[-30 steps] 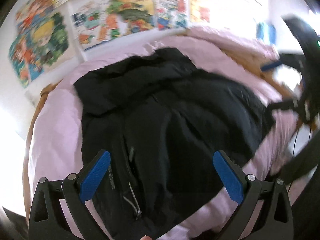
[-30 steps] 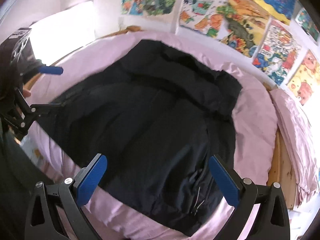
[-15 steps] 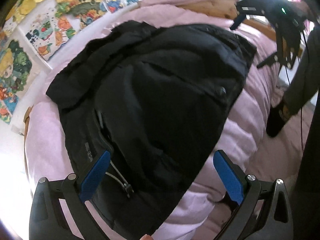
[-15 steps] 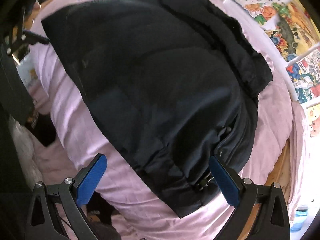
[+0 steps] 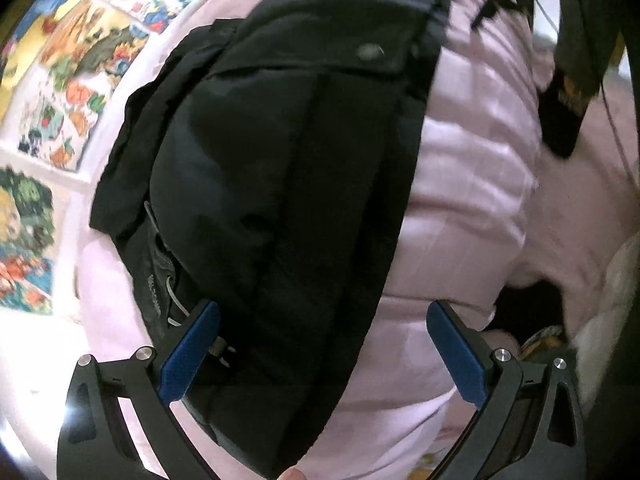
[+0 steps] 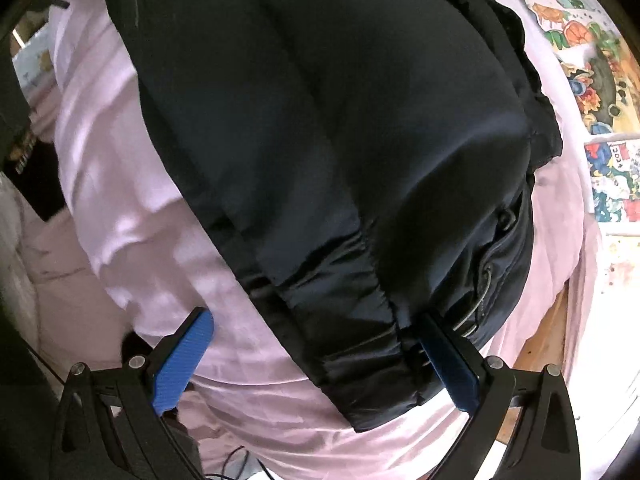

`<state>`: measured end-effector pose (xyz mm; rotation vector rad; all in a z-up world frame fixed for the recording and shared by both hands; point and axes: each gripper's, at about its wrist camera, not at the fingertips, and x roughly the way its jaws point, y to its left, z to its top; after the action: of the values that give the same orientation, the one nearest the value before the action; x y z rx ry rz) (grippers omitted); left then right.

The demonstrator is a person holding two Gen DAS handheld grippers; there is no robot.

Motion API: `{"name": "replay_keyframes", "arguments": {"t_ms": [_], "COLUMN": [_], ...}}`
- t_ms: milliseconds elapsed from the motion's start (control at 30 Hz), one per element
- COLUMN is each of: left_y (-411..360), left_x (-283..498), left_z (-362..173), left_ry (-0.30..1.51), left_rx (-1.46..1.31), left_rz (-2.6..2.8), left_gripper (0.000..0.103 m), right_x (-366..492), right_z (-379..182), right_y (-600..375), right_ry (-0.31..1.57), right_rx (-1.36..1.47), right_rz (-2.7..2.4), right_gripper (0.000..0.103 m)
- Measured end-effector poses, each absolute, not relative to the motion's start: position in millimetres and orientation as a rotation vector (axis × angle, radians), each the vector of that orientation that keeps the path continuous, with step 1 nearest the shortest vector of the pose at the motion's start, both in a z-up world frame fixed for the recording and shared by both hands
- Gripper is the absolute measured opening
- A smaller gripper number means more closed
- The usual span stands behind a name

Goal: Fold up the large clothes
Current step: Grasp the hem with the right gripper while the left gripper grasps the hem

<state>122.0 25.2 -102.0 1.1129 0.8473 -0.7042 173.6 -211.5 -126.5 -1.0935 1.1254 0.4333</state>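
A large black padded jacket lies spread on a bed with a pink sheet. In the left wrist view my left gripper is open just above the jacket's near hem, its left pad over the zipper and drawcord. In the right wrist view the same jacket fills the frame. My right gripper is open over the elastic hem, its right pad close to the hem's cord. Nothing is gripped by either.
Colourful posters cover the wall behind the bed. A wooden bed frame shows at the right. A person's dark clothing and a white fluffy fabric sit beside the bed's side.
Both grippers have dropped down and closer to the jacket's near hem, tilting toward the bed. The jacket itself lies as before. Both stay open.
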Motion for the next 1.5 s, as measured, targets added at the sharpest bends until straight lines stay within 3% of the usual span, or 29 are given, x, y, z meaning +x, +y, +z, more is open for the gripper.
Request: {"name": "replay_keyframes", "arguments": {"t_ms": [400,533,633,800,900,1167,1500], "left_y": [40,47,51,65,60,52,46], "left_x": [137,145,147,164,168,162,152], "left_z": [-119,-94,-69,-42,-41,-42,-54], "left_ry": [0.804,0.771,0.714,0.703,0.711,0.723,0.78], "left_rx": [1.241,1.162,1.089,0.949,0.951,0.957,0.997], "left_rz": [-0.525,-0.516,-0.466,-0.467,-0.474,-0.473,-0.491], "left_gripper": [0.1,0.085,0.081,0.071,0.069,0.066,0.066], "right_x": [152,144,134,120,108,123,153], "right_z": [-154,-156,-156,-155,-160,-146,-26], "right_y": [-213,-216,-217,-221,-219,-229,-225], "right_ry": [0.984,0.934,0.877,0.769,0.699,0.611,0.606], "right_rx": [-1.417,-1.474,-1.499,-1.506,-1.534,-1.485,-0.932], "right_rz": [0.314,0.297,0.278,0.272,0.28,0.258,0.231], "right_gripper": [0.103,0.102,0.1,0.089,0.076,0.013,0.009]}}
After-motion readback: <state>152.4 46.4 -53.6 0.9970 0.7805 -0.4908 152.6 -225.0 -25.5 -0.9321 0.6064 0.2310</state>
